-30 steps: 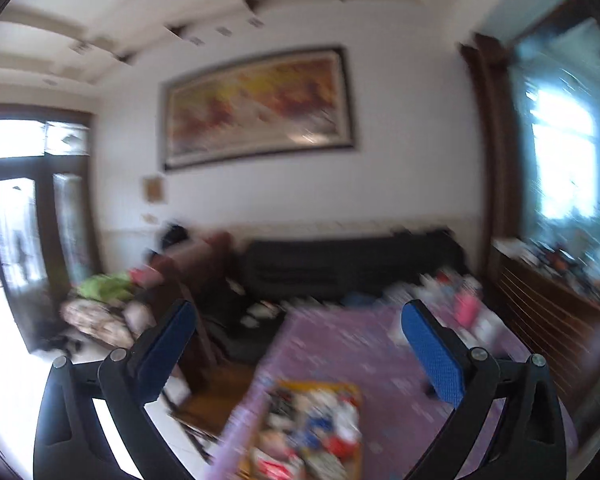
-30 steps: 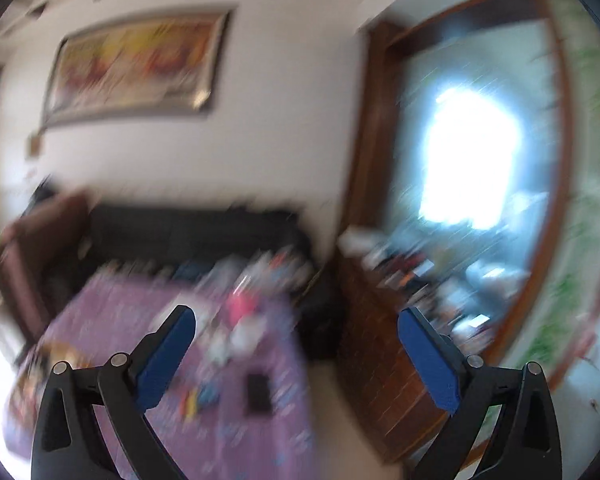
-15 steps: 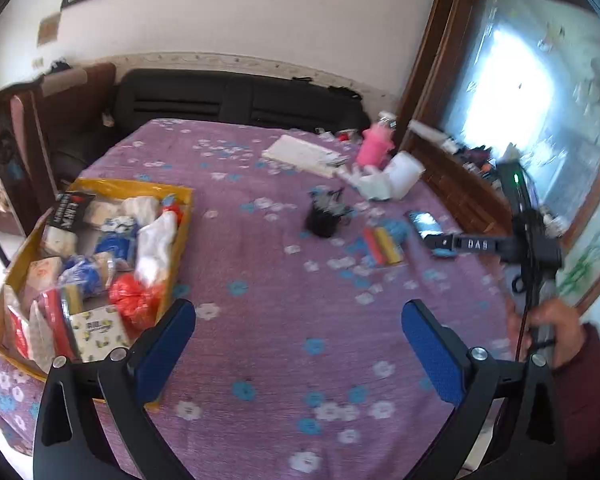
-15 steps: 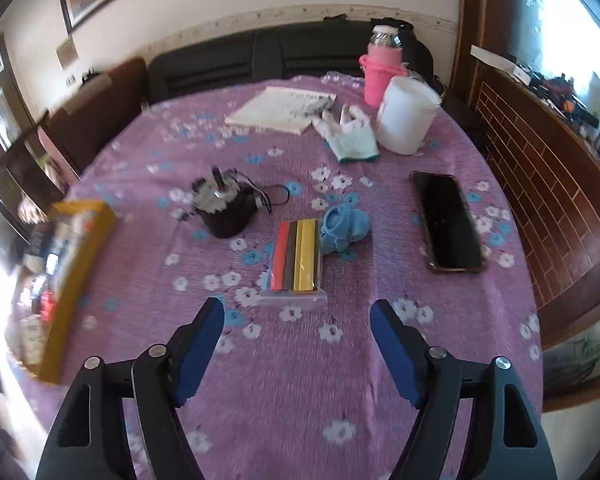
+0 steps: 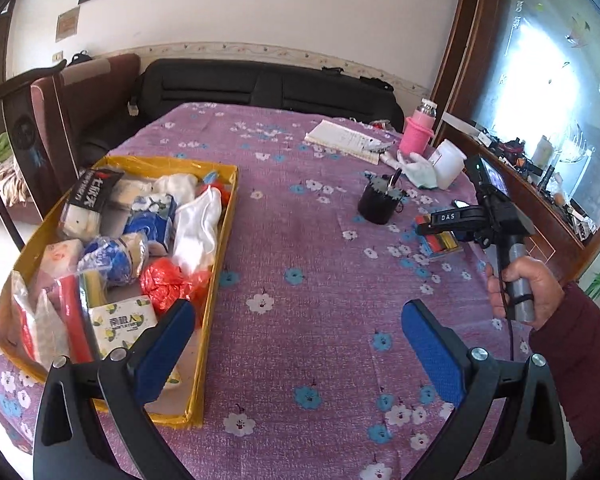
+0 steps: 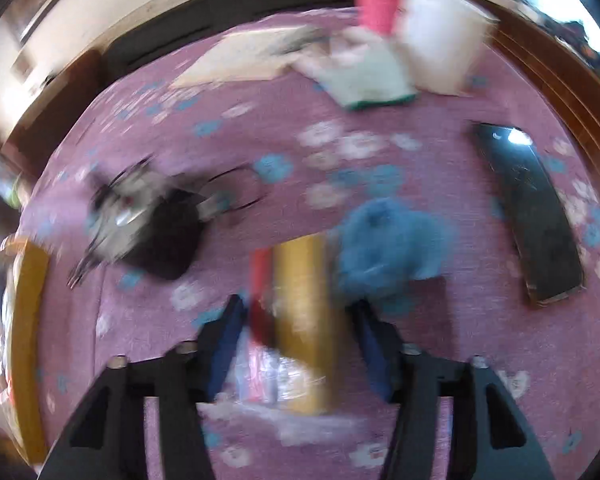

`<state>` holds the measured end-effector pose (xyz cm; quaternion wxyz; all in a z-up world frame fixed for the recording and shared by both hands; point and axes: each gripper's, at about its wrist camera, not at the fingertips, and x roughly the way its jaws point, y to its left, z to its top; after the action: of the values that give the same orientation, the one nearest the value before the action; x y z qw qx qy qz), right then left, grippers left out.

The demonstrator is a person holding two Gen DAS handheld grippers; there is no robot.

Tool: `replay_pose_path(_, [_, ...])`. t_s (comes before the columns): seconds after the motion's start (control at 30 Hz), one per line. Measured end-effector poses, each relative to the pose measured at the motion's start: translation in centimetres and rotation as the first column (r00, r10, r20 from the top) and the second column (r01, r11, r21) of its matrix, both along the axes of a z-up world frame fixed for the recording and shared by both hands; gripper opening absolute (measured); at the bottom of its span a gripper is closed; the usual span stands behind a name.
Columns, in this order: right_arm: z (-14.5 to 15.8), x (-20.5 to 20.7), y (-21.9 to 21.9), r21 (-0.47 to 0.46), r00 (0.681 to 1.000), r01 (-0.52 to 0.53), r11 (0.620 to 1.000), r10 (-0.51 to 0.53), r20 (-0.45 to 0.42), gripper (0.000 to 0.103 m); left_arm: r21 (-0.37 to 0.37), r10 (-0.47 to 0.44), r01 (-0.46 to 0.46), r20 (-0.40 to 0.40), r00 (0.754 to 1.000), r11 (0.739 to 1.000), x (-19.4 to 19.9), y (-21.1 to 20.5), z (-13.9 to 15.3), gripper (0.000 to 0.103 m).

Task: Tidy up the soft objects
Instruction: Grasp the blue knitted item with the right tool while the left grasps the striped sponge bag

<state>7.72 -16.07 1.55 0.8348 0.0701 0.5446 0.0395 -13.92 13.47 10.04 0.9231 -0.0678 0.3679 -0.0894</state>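
A yellow box (image 5: 216,264) at the table's left holds several soft packs, tissues and a white cloth. My left gripper (image 5: 296,344) is open and empty above the purple tablecloth, just right of the box. My right gripper (image 6: 300,340) is open, its jaws on either side of a clear pack of red and yellow strips (image 6: 296,304); the view is blurred, so contact is unclear. A blue soft toy (image 6: 388,248) lies just beyond the pack. In the left wrist view the right gripper (image 5: 432,226) hovers over that pack (image 5: 440,240).
A black cup (image 5: 378,204) stands mid-table. A phone (image 6: 540,216), a white glove (image 6: 364,76), a white jar (image 5: 448,164), a pink bottle (image 5: 418,132) and a notebook (image 5: 344,140) lie at the far right. A sofa stands behind.
Both grippers swung down from facing the room to the table. The right gripper moved in low over the strip pack and its jaws have narrowed around it.
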Motion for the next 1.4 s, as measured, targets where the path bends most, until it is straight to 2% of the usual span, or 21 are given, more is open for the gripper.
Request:
replay_pose_path(0.03, [0.2,-0.6,1.5,0.023,0.997,-0.071,0.997,0.071,-0.005,0.049,0.004,-0.004,0.004,-0.006,1.0,1.0,0.3,-0.1,-0.2,0.103])
replay_pose_path(0.1, [0.7,-1.8,3.2,0.113,0.984,-0.174,0.978,0.177,-0.012,0.049,-0.001,-0.015,0.015,-0.018,1.0,1.0,1.0,-0.4,-0.7,0.103])
replay_pose_path(0.13, [1.3,-2.7,4.0,0.171,0.969,-0.242,0.955,0.246,0.0,0.049,-0.01,-0.021,0.021,-0.024,0.999,1.0,1.2,-0.5,-0.9,0.103])
replay_pose_path(0.2, [3.5,-4.0,4.0,0.228,0.949,-0.314,0.922,0.308,0.063,0.053,-0.025,-0.036,0.036,-0.037,0.999,0.999,1.7,-0.8,-1.4,0.103])
replay_pose_path(0.23, [4.6,-4.1,3.1,0.238,0.952,-0.306,0.922,0.293,0.091,0.058,-0.03,-0.046,0.045,-0.045,0.998,0.999,1.9,-1.1,-1.7,0.103])
replay_pose_path(0.27, [5.2,-3.8,2.1,0.239,0.959,-0.281,0.929,0.261,0.11,0.073,-0.034,-0.054,0.052,-0.052,0.997,0.998,2.1,-1.2,-1.8,0.103])
replay_pose_path(0.3, [6.3,-3.5,0.1,0.22,0.973,-0.208,0.953,0.179,0.146,0.084,-0.042,-0.063,0.06,-0.061,0.996,0.997,2.3,-1.5,-2.1,0.103])
replay_pose_path(0.33, [7.0,-3.1,-2.2,0.174,0.981,-0.105,0.979,0.073,0.18,0.086,-0.048,-0.069,0.066,-0.068,0.995,0.997,2.5,-1.6,-2.3,0.103])
replay_pose_path(0.37, [7.3,-2.6,-3.6,0.151,0.981,-0.042,0.988,0.012,0.192,0.086,-0.053,-0.078,0.074,-0.075,0.994,0.996,2.7,-1.9,-2.4,0.103])
replay_pose_path(0.4, [7.2,-1.8,-5.7,0.135,0.981,0.036,0.99,-0.061,0.186,0.086,-0.055,-0.084,0.08,-0.08,0.993,0.995,2.8,-2.1,-2.6,0.103])
replay_pose_path(0.47, [6.3,-0.3,-8.1,0.111,0.981,0.119,0.987,-0.134,0.142,0.086,-0.056,-0.098,0.093,-0.095,0.991,0.994,3.3,-2.7,-2.9,0.103])
replay_pose_path(0.57, [4.4,1.7,-9.2,0.069,0.984,0.153,0.986,-0.159,0.082,0.083,-0.052,-0.107,0.102,-0.115,0.988,0.993,4.0,-3.4,-3.3,0.103])
replay_pose_path(0.7, [2.6,3.7,-7.8,0.079,0.989,0.136,0.988,-0.14,0.047,0.079,-0.065,-0.106,0.098,-0.144,0.984,0.993,5.0,-3.9,-3.4,0.103])
replay_pose_path(0.77, [1.7,3.6,-7.0,0.073,0.992,0.119,0.99,-0.122,0.031,0.059,-0.071,-0.107,0.097,-0.157,0.982,0.993,5.5,-4.0,-3.3,0.103])
replay_pose_path(0.8, [1.2,3.4,-6.6,0.064,0.995,0.101,0.993,-0.103,0.018,0.045,-0.077,-0.109,0.097,-0.164,0.98,0.992,5.8,-4.1,-3.3,0.103])
replay_pose_path(0.9, [1.0,1.9,-5.2,-0.004,0.999,0.028,1.0,-0.027,0.039,0.044,-0.081,-0.103,0.089,-0.191,0.976,0.993,7.2,-4.9,-3.6,0.103])
replay_pose_path(1.03, [1.2,-0.9,-5.0,0.032,0.999,-0.021,0.999,0.019,0.044,0.044,-0.076,-0.118,0.104,-0.215,0.97,0.992,9.5,-7.3,-4.3,0.103])
replay_pose_path(1.2, [1.0,-5.1,-4.6,0.058,0.996,-0.076,0.995,0.073,0.044,0.045,-0.001,-0.108,0.111,-0.254,0.961,0.994,13.5,-11.3,-6.4,0.102])
replay_pose_path(1.27, [0.9,-6.4,-4.7,0.075,0.996,-0.082,0.994,0.079,0.044,0.045,0.006,-0.106,0.112,-0.278,0.955,0.994,14.8,-12.3,-7.2,0.102])
replay_pose_path(1.4, [1.2,-8.1,-5.0,0.089,0.995,-0.085,0.992,0.08,0.058,0.046,0.057,-0.091,0.114,-0.305,0.948,0.992,16.1,-14.3,-8.5,0.102])
